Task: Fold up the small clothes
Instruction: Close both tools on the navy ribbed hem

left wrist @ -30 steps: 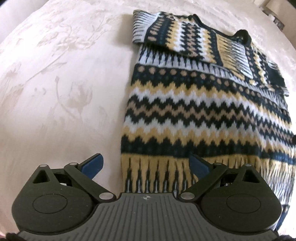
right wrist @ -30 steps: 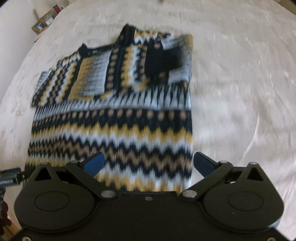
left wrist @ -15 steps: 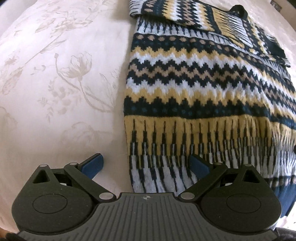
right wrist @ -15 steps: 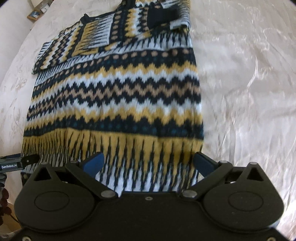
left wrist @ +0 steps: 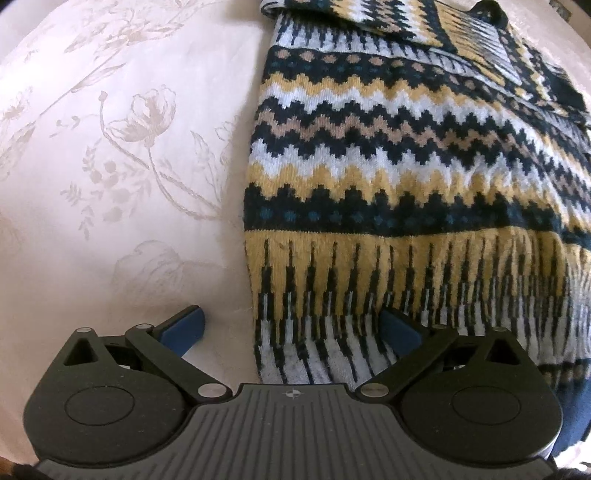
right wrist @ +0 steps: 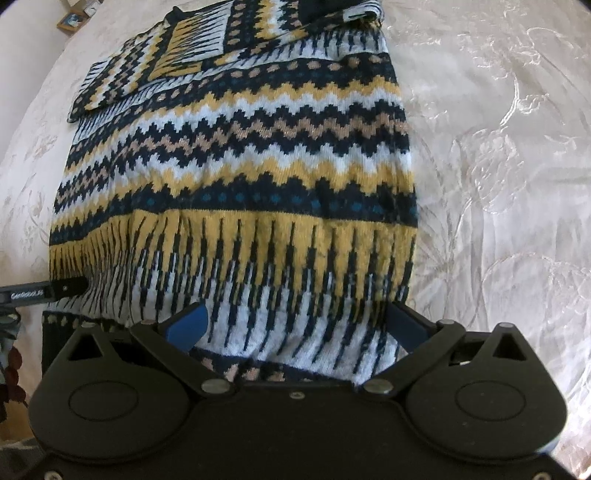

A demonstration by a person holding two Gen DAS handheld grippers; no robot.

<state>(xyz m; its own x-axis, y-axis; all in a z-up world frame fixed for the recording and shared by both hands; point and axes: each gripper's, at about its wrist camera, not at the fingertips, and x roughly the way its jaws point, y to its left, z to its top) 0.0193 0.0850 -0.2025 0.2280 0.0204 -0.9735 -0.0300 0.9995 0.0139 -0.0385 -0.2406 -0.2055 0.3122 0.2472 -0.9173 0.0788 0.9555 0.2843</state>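
A knitted sweater (left wrist: 388,177) in navy, yellow, white and tan zigzags lies flat on the bed, its sleeves folded across the chest at the far end. My left gripper (left wrist: 291,325) is open at the hem's left corner, one blue fingertip on the bedspread and the other over the knit. In the right wrist view the same sweater (right wrist: 240,166) fills the middle. My right gripper (right wrist: 299,325) is open too, straddling the hem near its right corner, with white-and-navy fabric between the fingers. The left gripper's finger (right wrist: 44,291) shows at the sweater's left edge.
The sweater rests on a cream bedspread (left wrist: 110,166) with a woven flower pattern, which spreads wide to the left and to the right (right wrist: 498,184). A small framed object (right wrist: 74,20) sits beyond the bed at the far left.
Both grippers have moved forward and down toward the sweater's hem, which now reaches between their fingers. Both stayed open. The sweater itself has not shifted.
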